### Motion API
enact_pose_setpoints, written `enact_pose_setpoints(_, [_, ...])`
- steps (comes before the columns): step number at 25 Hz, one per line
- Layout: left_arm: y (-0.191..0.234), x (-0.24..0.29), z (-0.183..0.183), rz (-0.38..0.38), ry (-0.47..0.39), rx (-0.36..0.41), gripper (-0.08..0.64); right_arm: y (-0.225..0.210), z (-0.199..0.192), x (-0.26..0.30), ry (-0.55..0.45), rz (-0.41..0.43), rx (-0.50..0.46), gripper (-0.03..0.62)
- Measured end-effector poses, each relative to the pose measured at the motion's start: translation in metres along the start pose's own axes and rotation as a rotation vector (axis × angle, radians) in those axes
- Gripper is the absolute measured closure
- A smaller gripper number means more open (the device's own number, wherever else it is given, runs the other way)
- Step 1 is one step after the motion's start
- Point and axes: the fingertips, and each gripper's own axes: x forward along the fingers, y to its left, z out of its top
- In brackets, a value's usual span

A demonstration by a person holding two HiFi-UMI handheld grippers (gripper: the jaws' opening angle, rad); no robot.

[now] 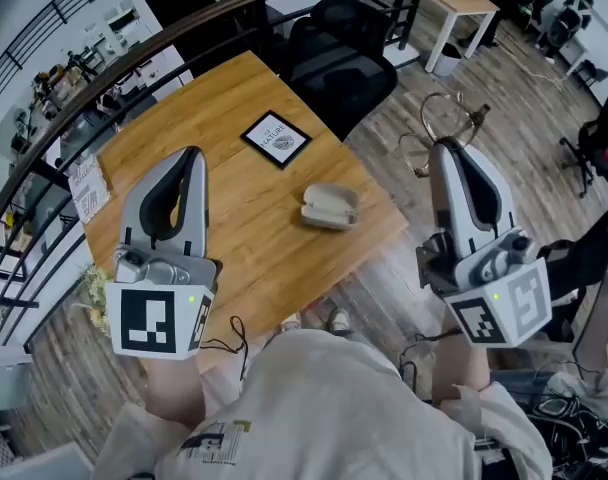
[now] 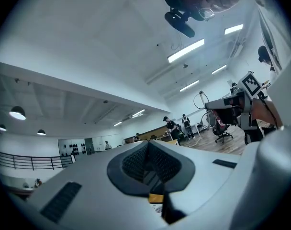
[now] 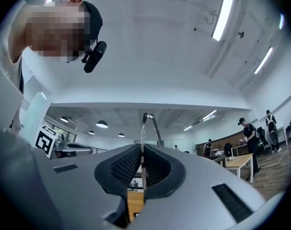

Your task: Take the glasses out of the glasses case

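The right gripper (image 3: 142, 150) is clamped on the glasses (image 3: 144, 126) — a thin wire part of the frame stands between its pads and pokes out past the tips. The left gripper (image 2: 148, 146) has its jaws together on nothing. The open case (image 1: 329, 207) lies on the bench (image 1: 214, 118), well below and between both grippers. The frame looks light, springy and easily bent — best held gently by rim or bridge, off the lenses.

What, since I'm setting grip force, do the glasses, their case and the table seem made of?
Glasses: likely metal wire with a slight sheen, judging by the very thin frame that catches light.
Glasses case: pale beige, matte, with a smooth rounded shell. Probably hard plastic or leatherette, but the look leaves it open.
Table: warm wood grain with a satin finish. Solid wood or veneer, cannot tell.
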Motion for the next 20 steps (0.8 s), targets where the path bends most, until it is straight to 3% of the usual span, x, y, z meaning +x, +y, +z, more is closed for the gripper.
enact_pose_setpoints(7, [0.004, -0.006, -0.009, 0.030, 0.027, 0.001, 0.543, -0.017, -0.011, -0.017, 0.030, -0.050, 0.000, 0.549])
enact_pose_setpoints(13, [-0.006, -0.008, -0.047, 0.017, 0.093, -0.087, 0.543, -0.020, -0.044, -0.019, 0.107, -0.043, 0.036, 0.549])
enact_pose_setpoints(20, [-0.015, -0.010, -0.075, 0.018, 0.165, -0.071, 0.543, -0.025, -0.074, -0.028, 0.181, -0.060, 0.041, 0.549])
